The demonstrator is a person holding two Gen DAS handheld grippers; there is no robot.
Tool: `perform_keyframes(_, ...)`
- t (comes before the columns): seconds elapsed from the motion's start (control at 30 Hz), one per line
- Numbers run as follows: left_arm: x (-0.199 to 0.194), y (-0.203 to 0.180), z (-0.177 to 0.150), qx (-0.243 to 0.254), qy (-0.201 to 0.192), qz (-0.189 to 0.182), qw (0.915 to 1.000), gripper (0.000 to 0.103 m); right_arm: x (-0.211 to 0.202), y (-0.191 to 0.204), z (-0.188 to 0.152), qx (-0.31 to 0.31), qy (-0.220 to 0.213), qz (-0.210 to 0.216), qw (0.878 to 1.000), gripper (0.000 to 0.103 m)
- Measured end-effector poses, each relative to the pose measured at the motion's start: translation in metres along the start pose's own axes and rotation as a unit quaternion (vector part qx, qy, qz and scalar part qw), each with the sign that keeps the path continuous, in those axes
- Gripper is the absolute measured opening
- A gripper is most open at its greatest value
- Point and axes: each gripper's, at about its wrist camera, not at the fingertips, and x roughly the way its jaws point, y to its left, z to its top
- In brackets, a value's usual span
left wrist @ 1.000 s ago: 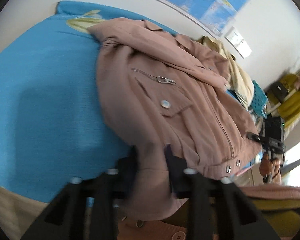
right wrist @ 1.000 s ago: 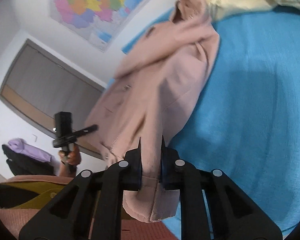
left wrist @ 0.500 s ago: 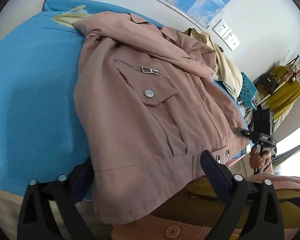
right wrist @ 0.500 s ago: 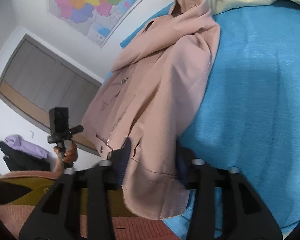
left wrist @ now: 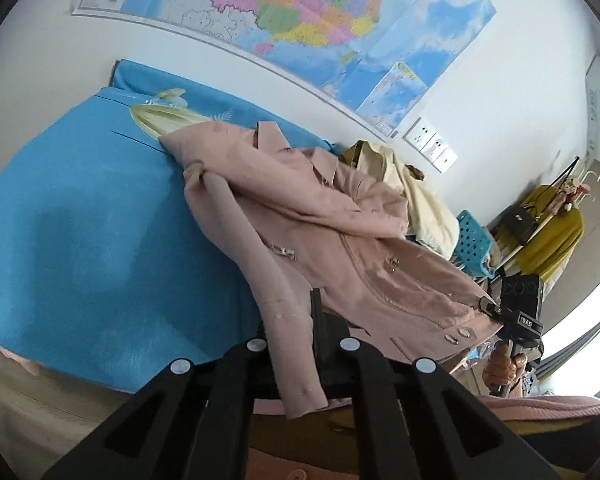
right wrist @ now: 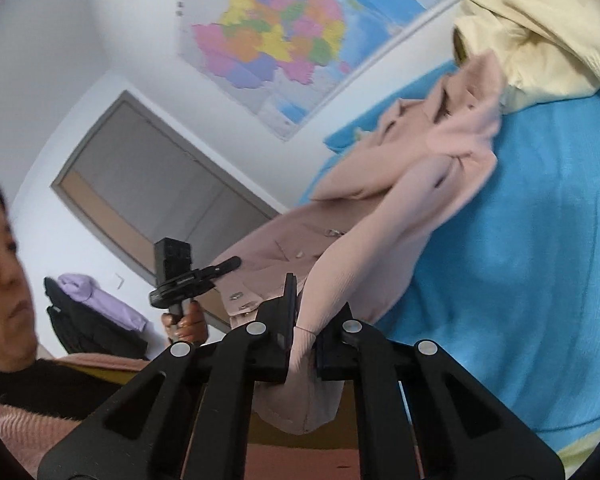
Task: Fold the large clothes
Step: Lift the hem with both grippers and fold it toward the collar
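A dusty-pink jacket (left wrist: 340, 240) lies front up on the blue bed cover (left wrist: 100, 220), its near end lifted off it. My left gripper (left wrist: 290, 312) is shut on the jacket's left sleeve near the cuff, which hangs over the fingers. In the right wrist view my right gripper (right wrist: 318, 300) has the other sleeve of the jacket (right wrist: 380, 216) between its jaws; they are closing and the pads press on the cloth. Each gripper shows in the other's view: the right gripper (left wrist: 490, 306) at the jacket's hem corner, the left gripper (right wrist: 232, 263) beside the hem snaps.
A cream garment (left wrist: 420, 196) is heaped at the jacket's collar end by the wall. A blue plastic basket (left wrist: 472, 244) and a rack with a yellow garment (left wrist: 552, 232) stand beyond the bed. A person's face and pink sweater fill the left edge of the right wrist view.
Half a second ago both grippers stood open around the jacket's hem. Now both are shut on the sleeves and have risen, lifting the near end of the jacket.
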Motion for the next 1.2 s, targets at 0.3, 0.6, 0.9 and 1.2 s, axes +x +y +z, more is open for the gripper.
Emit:
perform_keyframes(0.3,0.042,0.039,-0.017,-0.042,0.079,0.029,0.9955,0.018,0.018,-0.043,-0.02,0.067,0.046,-0.02,0.996,0.009)
perform_keyframes(0.6,0.042,0.068,-0.026,-0.065,0.103,0.019,0.9924,0.081,0.009,-0.069,-0.03,0.088,0.06,-0.098,0.989,0.056)
perform_keyframes(0.9,0.097,0.06,-0.051,-0.057,0.192,0.009,0.9798,0.056,0.032,-0.064,-0.041,0.064,0.114,-0.083,0.988,0.018)
perform_keyframes(1.2,0.036,0.035,-0.032,-0.048,0.099,-0.063,0.992,0.005,0.019,-0.043,-0.02,0.063,0.063,-0.009,0.996,0.008)
